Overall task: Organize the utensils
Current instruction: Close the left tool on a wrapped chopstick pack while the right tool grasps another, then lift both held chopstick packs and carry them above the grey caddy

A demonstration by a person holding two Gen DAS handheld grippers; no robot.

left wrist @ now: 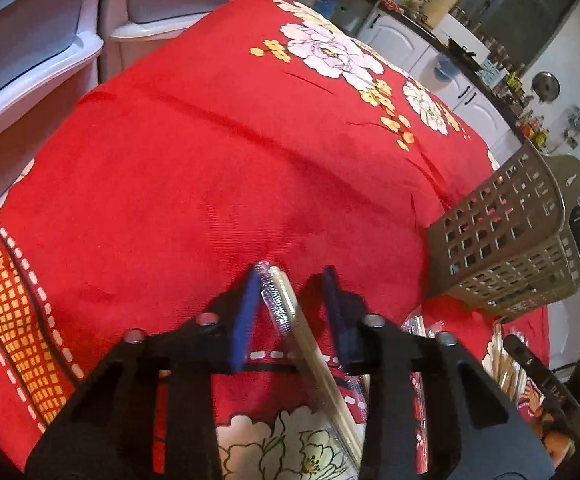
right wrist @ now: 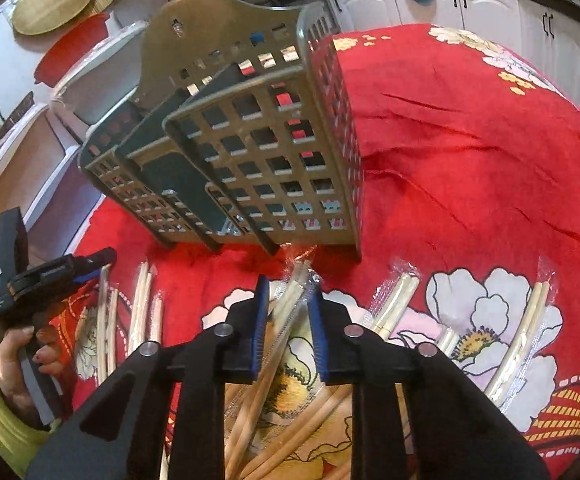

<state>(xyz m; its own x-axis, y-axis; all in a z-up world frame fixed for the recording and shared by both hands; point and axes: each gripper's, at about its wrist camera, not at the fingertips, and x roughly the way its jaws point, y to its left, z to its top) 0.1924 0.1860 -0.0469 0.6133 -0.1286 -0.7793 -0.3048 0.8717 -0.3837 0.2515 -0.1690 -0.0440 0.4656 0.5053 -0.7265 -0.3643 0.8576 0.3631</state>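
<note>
My left tool points down at the bench, which is draped in a red cloth with white and yellow flowers. Between its blue pads lies a pair of chopsticks in a clear wrapper, slanting from the left pad toward the lower right; the wrapper touches the left pad, but the right pad stands off from it, so I cannot tell whether the pair is truly pinched. My right tool has its pads close in on either side of another wrapped pair, whose crimped wrapper end pokes up just past the fingertips; the pads press on the wrapper, so this one is clamped. Below that tool more bare sticks fan out over the cloth. Straight ahead of it stands the grey perforated caddy, upright on the cloth, split into several compartments with a tall back plate; its foot is just beyond the wrapped pair. In the left view the same caddy sits at the right edge of the bench. To the right of my right tool lie two more wrapped pairs, one near and one farther out over a white flower. To its left, loose sticks lie side by side, and my left hand in a green sleeve grips the other tool's handle there. White cabinets run along the far wall.
</note>
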